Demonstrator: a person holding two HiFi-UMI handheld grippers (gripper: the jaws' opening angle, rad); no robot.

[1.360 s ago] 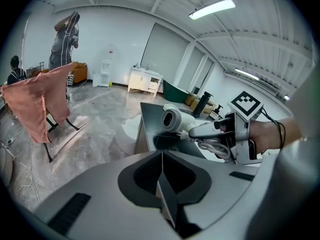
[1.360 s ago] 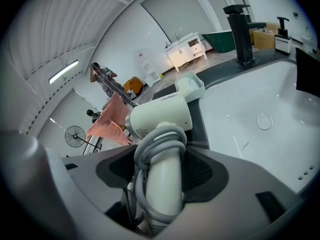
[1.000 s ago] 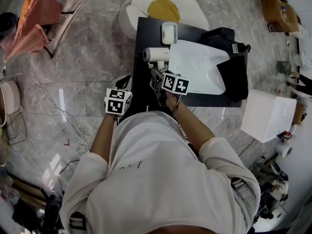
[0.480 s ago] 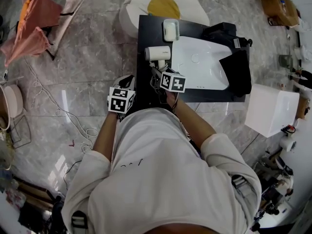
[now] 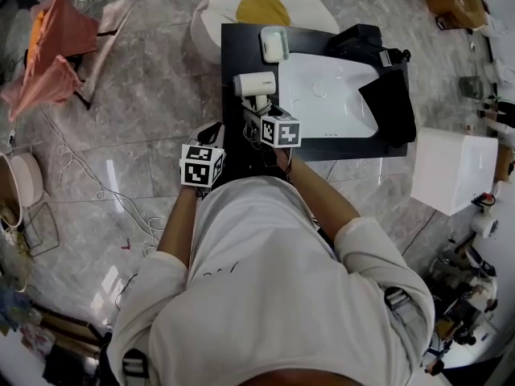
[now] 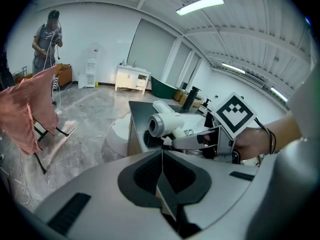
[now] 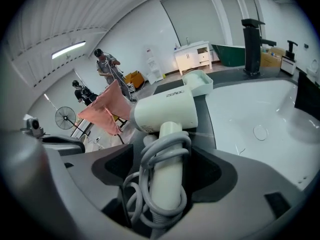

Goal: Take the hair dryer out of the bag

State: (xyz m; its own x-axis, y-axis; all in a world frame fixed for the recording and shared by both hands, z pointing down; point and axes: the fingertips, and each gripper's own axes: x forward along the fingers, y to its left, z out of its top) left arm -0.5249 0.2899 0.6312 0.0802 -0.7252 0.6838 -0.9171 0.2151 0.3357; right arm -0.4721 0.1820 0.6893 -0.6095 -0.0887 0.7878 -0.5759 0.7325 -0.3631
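The white hair dryer (image 5: 256,83) lies on the black counter (image 5: 233,51), left of the white sink (image 5: 330,95), with its grey cord wound round the handle. My right gripper (image 5: 257,112) straddles that handle (image 7: 167,184). Its jaws are opening, and dark gaps show on both sides of the handle. In the right gripper view the dryer's barrel (image 7: 165,111) points left, just ahead of the jaws. My left gripper (image 5: 211,135) hangs shut and empty by the counter's near left corner. In its own view the dryer (image 6: 165,123) sits ahead of it. A black bag (image 5: 366,40) stands at the counter's far right.
A white soap box (image 5: 273,43) sits behind the dryer and a black cloth (image 5: 390,107) hangs over the sink's right side. An egg-shaped cushion (image 5: 261,8) lies beyond the counter and a white box (image 5: 451,179) stands to its right. Two people stand by a pink cloth (image 7: 107,106).
The right gripper's marker cube has rolled a little over the dryer's handle. The dryer stays at the same spot on the counter. The left gripper has kept still.
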